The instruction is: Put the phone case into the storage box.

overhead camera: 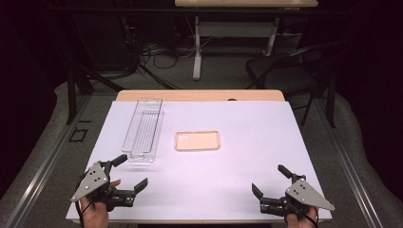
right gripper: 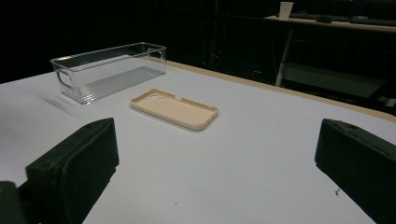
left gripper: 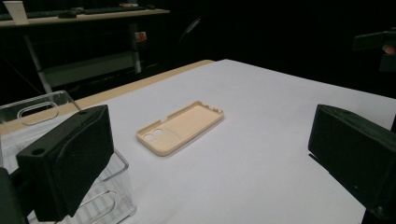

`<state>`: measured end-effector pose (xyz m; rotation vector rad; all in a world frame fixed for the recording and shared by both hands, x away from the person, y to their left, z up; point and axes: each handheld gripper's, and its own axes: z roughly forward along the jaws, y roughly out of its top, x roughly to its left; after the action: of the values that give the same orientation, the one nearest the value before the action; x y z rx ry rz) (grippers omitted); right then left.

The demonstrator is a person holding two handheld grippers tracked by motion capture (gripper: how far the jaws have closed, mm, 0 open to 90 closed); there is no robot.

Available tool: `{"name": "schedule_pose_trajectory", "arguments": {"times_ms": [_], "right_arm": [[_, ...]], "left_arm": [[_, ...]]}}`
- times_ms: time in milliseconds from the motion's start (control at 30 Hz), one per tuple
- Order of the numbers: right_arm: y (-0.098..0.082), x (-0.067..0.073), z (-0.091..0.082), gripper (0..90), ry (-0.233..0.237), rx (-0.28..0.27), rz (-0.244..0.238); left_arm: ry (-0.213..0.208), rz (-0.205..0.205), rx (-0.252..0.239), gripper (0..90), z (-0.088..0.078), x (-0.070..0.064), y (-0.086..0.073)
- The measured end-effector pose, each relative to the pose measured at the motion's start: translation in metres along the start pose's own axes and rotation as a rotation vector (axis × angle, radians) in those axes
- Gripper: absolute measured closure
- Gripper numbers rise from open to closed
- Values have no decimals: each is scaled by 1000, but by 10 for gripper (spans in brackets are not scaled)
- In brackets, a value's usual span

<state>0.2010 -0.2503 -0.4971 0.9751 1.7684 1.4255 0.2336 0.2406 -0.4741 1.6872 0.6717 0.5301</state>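
1. Left gripper [overhead camera: 129,172] hovers at the near left corner of the table [overhead camera: 247,190], jaws spread wide with nothing between them
2. Right gripper [overhead camera: 271,179] mirrors it at the near right corner, jaws equally wide and empty; both look parked clear of the work, ready to reach in
3. The beige phone case [overhead camera: 197,140] lies flat, open side up, mid-table, ahead of and between the two grippers, well apart from each
4. The clear plastic bin [overhead camera: 142,129] stands just left of the case, nearer the left gripper, probably where the case belongs
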Motion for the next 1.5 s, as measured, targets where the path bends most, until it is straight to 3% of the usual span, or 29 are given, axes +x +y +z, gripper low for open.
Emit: {"name": "schedule_pose_trajectory", "arguments": {"times_ms": [733,1033,1500], "right_arm": [[-3,-3,13,0,32,46,7],[-4,-3,16,0,27,127,27],[-11,-3,28,0,50,239,40]], "left_arm": [[17,-56,75,3,-1,3,-5],[19,-68,161,3,6,3,-9],[-18,-93,274,3,22,5,-13]]}}
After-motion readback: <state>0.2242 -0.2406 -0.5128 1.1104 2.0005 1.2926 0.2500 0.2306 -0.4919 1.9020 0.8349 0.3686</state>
